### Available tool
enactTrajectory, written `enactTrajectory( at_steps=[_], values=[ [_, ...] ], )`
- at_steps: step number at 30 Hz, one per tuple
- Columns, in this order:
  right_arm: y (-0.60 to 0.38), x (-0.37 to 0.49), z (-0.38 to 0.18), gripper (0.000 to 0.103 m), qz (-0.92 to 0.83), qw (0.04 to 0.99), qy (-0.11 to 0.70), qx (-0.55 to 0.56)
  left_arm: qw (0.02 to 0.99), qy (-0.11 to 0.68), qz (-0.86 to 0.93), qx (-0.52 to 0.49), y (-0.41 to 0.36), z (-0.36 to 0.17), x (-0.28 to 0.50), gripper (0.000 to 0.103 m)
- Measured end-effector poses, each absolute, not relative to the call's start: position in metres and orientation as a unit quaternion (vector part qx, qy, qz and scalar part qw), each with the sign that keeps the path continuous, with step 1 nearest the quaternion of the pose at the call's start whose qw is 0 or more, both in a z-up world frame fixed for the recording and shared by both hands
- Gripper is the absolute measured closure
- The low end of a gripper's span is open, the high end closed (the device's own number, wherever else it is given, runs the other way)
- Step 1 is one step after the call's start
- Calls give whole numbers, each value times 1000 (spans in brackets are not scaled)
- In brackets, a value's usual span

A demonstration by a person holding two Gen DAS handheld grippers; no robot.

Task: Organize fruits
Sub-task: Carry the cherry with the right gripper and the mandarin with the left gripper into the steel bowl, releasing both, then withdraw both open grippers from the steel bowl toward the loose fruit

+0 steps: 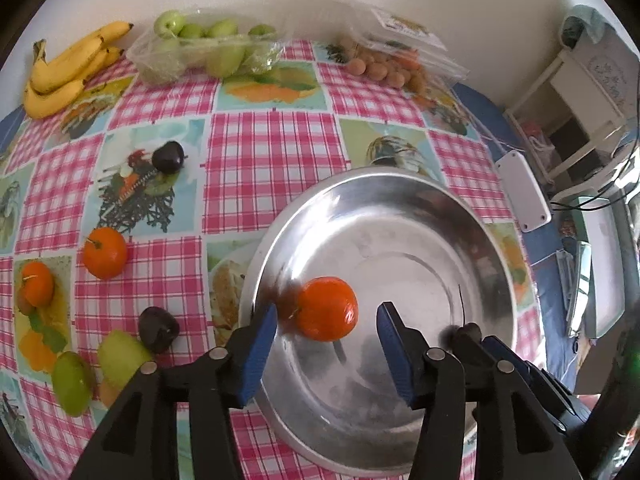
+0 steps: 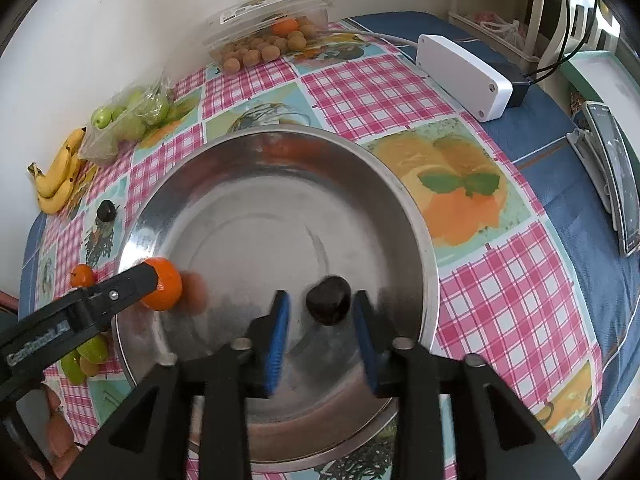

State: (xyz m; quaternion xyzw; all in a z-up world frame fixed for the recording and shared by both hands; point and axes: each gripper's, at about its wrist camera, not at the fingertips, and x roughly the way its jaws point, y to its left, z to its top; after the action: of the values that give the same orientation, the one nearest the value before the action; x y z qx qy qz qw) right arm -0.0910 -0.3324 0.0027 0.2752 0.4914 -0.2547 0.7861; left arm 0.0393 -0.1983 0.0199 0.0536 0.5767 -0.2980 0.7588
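A large steel bowl [image 1: 420, 200] sits on the checked tablecloth; it also shows in the right wrist view [image 2: 400, 184]. My left gripper [image 1: 326, 320] is open over the bowl, its blue pads apart on either side of an orange mandarin [image 1: 328, 308] that lies in the bowl [image 2: 164, 284]. My right gripper [image 2: 322, 308] is open over the bowl's near side, with a dark plum [image 2: 329, 299] between its pads, not touching them.
On the cloth lie two mandarins [image 1: 105, 258], two dark plums [image 1: 168, 157], green fruits [image 1: 120, 356], bananas [image 1: 68, 68], a tray of green apples [image 1: 208, 48], and a box of longans [image 2: 264, 46]. A white device [image 2: 464, 76] lies at the right.
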Motion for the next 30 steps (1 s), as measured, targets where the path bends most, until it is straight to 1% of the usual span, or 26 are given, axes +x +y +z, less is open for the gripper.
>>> enactTrajectory(
  at_steps=[2, 4, 6, 10, 14, 16, 20, 25, 30],
  values=[
    [-331, -92, 6, 63, -254, 788, 490, 273, 766, 567, -298, 56, -193, 30, 36, 47],
    [-330, -92, 10, 63, -253, 791, 487, 271, 779, 553, -290, 63, -185, 39, 33, 43],
    [-328, -94, 14, 63, -254, 792, 486, 269, 799, 531, -269, 82, -174, 47, 33, 37],
    [-319, -94, 18, 63, -246, 791, 492, 268, 833, 498, -207, 126, -145, 53, 35, 31],
    [-305, -92, 23, 63, -235, 794, 496, 261, 846, 488, -159, 145, -111, 51, 39, 27],
    [-297, -91, 26, 63, -229, 798, 495, 255, 849, 487, -144, 145, -95, 49, 40, 27],
    [-283, -88, 30, 63, -221, 804, 495, 247, 855, 482, -131, 140, -74, 48, 36, 21],
    [-270, -89, 31, 63, -214, 807, 497, 237, 857, 479, -119, 148, -57, 44, 25, 20],
    [-265, -88, 30, 63, -216, 807, 500, 230, 862, 476, -108, 135, -49, 46, 24, 20]
  ],
)
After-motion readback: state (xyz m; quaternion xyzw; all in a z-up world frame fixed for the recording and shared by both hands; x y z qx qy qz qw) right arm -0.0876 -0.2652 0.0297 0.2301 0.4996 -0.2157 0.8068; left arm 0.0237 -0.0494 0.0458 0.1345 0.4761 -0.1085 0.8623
